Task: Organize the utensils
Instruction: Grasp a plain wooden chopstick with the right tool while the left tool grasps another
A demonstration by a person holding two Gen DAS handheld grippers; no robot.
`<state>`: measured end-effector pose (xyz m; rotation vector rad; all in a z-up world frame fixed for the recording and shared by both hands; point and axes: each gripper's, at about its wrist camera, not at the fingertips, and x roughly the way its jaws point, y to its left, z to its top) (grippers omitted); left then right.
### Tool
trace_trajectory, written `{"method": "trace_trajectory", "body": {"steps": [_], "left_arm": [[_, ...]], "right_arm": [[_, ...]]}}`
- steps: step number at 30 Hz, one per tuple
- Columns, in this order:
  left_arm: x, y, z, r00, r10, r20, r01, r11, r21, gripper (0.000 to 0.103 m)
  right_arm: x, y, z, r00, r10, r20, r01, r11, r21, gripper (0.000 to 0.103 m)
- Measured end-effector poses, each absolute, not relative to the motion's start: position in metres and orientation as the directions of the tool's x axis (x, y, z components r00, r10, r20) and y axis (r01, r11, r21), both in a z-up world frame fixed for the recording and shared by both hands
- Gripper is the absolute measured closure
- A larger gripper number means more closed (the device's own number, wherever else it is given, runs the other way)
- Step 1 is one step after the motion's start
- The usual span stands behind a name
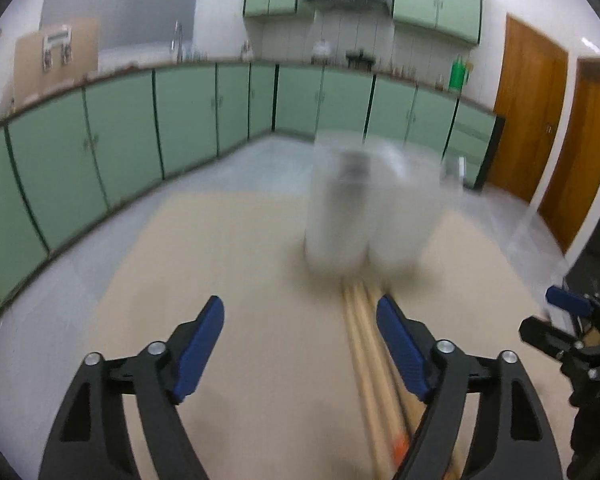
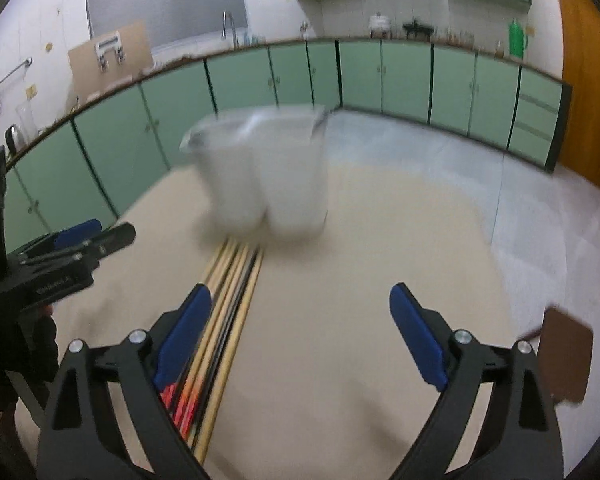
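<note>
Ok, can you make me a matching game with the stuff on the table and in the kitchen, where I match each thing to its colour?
Things:
1. bundle of long thin chopsticks lying on the table
2. blurred two-part plastic holder behind them
3. pads on the right gripper's fingers
4. row of low kitchen cabinet doors

Colours:
A. pale green
B. dark blue
C. whitish, see-through
D. light wood, some black, with orange-red ends

Pairs: 1-D, 2-C, 3-B, 4-A
</note>
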<state>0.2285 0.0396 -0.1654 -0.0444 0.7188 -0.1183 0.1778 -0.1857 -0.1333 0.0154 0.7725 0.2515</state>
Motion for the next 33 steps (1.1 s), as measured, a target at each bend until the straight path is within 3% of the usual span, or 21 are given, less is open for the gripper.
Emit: {"method": "trace_trajectory", "body": {"steps": [9, 24, 27, 31, 33], "left_arm": [[0.157, 0.049, -0.212, 0.627, -0.079, -0.775, 0.087, 0.996, -0.032, 0.019], [0.136, 0.045, -0.214, 0.609, -0.063, -0.791, 0.117, 0.993, 0.01, 0.017], [0.135, 0.043, -0.213, 0.608, -0.066, -0.792, 0.119, 0.993, 0.009, 0.017], [0.131, 0.041, -0.212, 0.607, -0.078, -0.791, 0.127, 0.992, 0.0, 0.016], [0.13, 0.038, -0.211, 0.608, -0.088, -0.789, 0.137, 0.991, -0.005, 0.016]], "right_arm": [[0.107, -0.171, -0.173, 0.603, 0.227, -0.765, -0.187, 0.972, 0.141, 0.015], [0.091, -0.156, -0.194, 0.589, 0.112, -0.8, -0.174, 0.985, 0.009, 0.027], [0.089, -0.16, -0.191, 0.593, 0.126, -0.795, -0.176, 0.984, 0.024, 0.034], [0.09, -0.156, -0.194, 0.57, 0.183, -0.801, -0.214, 0.974, 0.07, 0.055], [0.089, -0.152, -0.197, 0.573, 0.184, -0.798, -0.223, 0.973, 0.065, 0.059]]}}
